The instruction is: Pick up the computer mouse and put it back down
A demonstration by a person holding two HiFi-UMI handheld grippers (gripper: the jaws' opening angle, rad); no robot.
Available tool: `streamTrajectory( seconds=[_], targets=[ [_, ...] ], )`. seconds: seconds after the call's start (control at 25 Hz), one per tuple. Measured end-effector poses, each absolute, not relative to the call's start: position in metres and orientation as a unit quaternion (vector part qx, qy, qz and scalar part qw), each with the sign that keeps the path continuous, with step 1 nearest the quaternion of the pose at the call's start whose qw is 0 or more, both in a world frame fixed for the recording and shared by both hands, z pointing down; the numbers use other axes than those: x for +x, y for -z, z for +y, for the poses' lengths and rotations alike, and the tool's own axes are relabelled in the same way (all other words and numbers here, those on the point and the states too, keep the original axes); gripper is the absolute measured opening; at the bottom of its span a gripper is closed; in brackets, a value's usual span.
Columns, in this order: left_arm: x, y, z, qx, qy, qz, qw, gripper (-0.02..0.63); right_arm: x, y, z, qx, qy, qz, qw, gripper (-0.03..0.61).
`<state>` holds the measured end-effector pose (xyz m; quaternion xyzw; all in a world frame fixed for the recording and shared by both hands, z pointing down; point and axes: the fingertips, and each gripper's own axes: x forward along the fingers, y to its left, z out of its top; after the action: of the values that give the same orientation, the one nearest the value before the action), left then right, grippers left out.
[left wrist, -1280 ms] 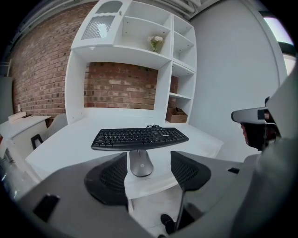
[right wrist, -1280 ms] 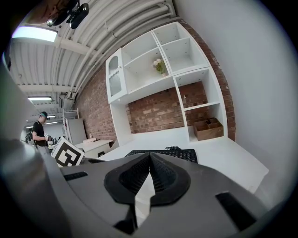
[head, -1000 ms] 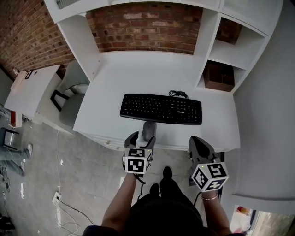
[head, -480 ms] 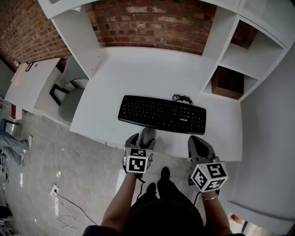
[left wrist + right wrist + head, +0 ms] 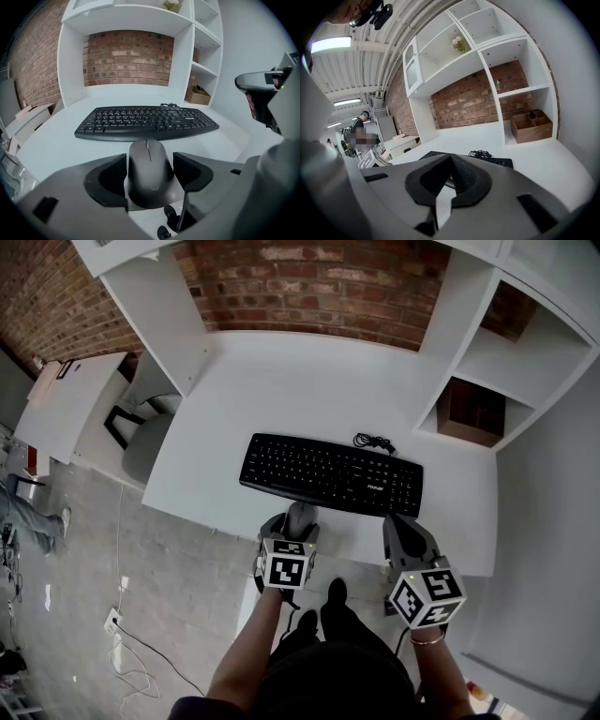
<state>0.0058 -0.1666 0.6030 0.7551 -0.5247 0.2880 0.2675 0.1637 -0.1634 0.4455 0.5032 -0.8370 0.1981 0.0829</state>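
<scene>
The dark grey computer mouse (image 5: 300, 517) sits at the white desk's (image 5: 281, 390) front edge, just before the black keyboard (image 5: 330, 474). My left gripper (image 5: 294, 523) is shut on it. In the left gripper view the mouse (image 5: 149, 171) fills the gap, with both pads against its sides. I cannot tell if it rests on the desk or hangs just above it. My right gripper (image 5: 401, 527) hovers over the front edge, right of the mouse. Its jaws (image 5: 450, 176) are pressed together on nothing.
The keyboard's coiled cable (image 5: 375, 443) lies behind it. A brown wooden box (image 5: 473, 412) sits in the right shelf bay. White shelf walls flank the desk, with brick behind. A low white table (image 5: 66, 404) and a grey chair (image 5: 141, 442) stand to the left.
The head view has shifted a little. My left gripper stays closed round the mouse in front of the keyboard, and the right gripper holds its place.
</scene>
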Motion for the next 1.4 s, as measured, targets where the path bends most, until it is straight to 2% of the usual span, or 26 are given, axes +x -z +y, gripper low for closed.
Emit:
streamTrajectory(
  seconds=[0.76, 1.4],
  targets=[
    [0.001, -0.604, -0.165, 0.735, -0.302, -0.543, 0.272, 0.293, 0.165, -0.448, -0.176, 0.473, -0.199, -0.854, 0.085, 0.005],
    [-0.069, -0.545, -0.164, 0.687, -0.275, -0.624, 0.251, 0.293, 0.116, -0.439, -0.199, 0.392, -0.191, -0.897, 0.077, 0.005]
  ],
)
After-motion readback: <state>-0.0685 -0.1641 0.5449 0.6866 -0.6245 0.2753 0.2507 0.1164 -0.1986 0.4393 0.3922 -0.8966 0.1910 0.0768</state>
